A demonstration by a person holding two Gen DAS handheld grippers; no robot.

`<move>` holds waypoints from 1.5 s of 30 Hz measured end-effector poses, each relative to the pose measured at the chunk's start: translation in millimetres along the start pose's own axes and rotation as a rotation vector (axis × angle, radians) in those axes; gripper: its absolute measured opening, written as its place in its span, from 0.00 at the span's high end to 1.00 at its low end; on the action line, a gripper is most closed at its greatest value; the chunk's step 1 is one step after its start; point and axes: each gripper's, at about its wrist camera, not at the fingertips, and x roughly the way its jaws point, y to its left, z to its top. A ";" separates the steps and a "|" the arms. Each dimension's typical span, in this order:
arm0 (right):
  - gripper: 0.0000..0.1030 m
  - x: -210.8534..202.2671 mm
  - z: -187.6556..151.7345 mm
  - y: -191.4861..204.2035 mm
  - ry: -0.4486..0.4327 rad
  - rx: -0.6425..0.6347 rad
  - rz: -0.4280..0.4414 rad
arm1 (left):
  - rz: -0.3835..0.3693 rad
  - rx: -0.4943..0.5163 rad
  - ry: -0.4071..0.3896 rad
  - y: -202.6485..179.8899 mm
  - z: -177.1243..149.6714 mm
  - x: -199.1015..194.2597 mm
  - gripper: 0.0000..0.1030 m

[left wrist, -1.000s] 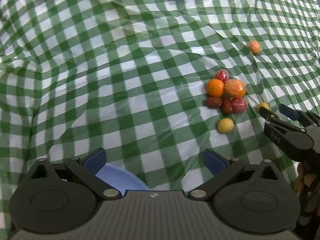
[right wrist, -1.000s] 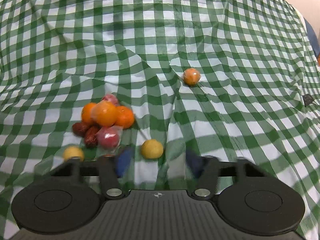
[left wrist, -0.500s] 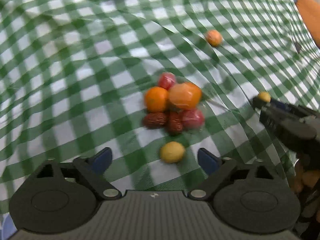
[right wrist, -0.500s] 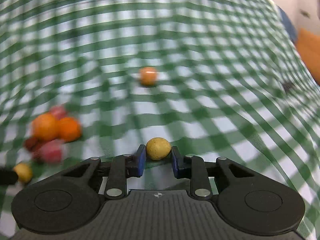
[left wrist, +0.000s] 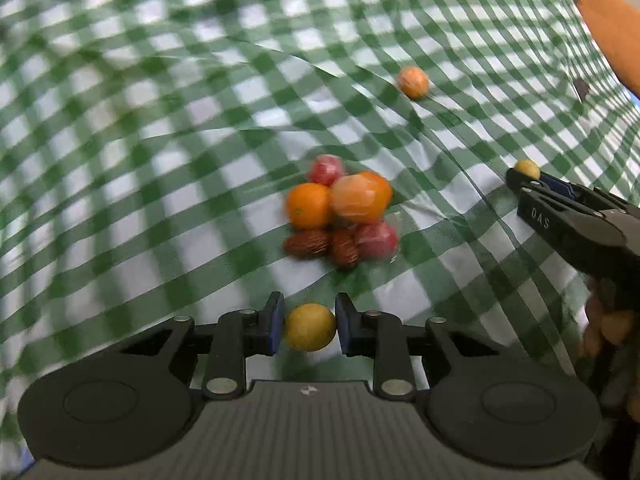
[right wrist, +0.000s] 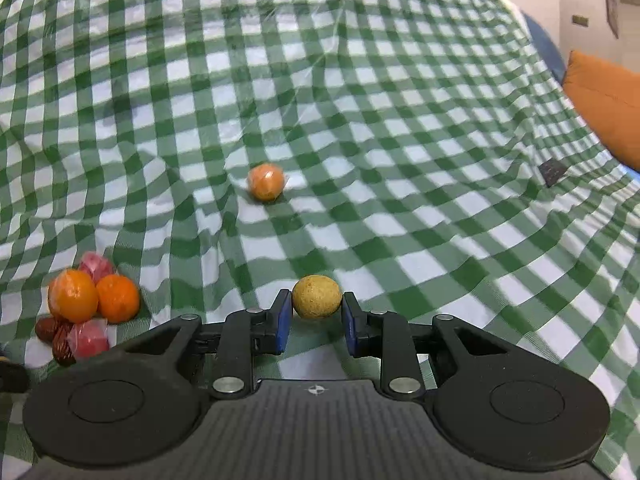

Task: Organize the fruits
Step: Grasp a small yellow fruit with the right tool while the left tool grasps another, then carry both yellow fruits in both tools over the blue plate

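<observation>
The left gripper is sitting with its blue pads on either side of a small smooth yellow round fruit — touching or just about, w/ the fruit low against the green-and-white checked plastic cloth; whether it's off the cloth I can't tell. The right gripper is clamping a dull tan-yellow round fruit out at the very pad tips.

Risks, as I'm judging them:
- Both fruits are round and slick, so a tip-only pinch is inviting a squirt-out fwd, esp. on the right.
- The cloth is wrinkled and sloping, so a dropped fruit is likely rolling away.
- The left gripper is working just beside the cluster of oranges, wrapped red fruits and brown dates — a swing could be scattering it.
- Hard squeezing may be bruising soft skin.

Orientation: neither held fruit is showing a clear pointing end. The left one is looking slightly wider than tall, long axis roughly across the pads; the right one is near-spherical. A lone wrapped orange fruit is lying well apart, further back.
</observation>
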 end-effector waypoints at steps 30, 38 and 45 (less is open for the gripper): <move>0.73 -357.8 -26.6 142.9 0.157 -0.444 0.746 | 0.218 -0.468 0.009 118.7 -225.8 -283.6 0.71; 0.73 -373.7 -32.3 150.4 0.158 -0.488 0.743 | 0.205 -0.499 -0.043 126.4 -237.6 -299.7 0.71; 0.73 -376.5 -31.3 150.2 0.157 -0.510 0.743 | 0.196 -0.501 -0.060 126.2 -238.7 -303.6 0.71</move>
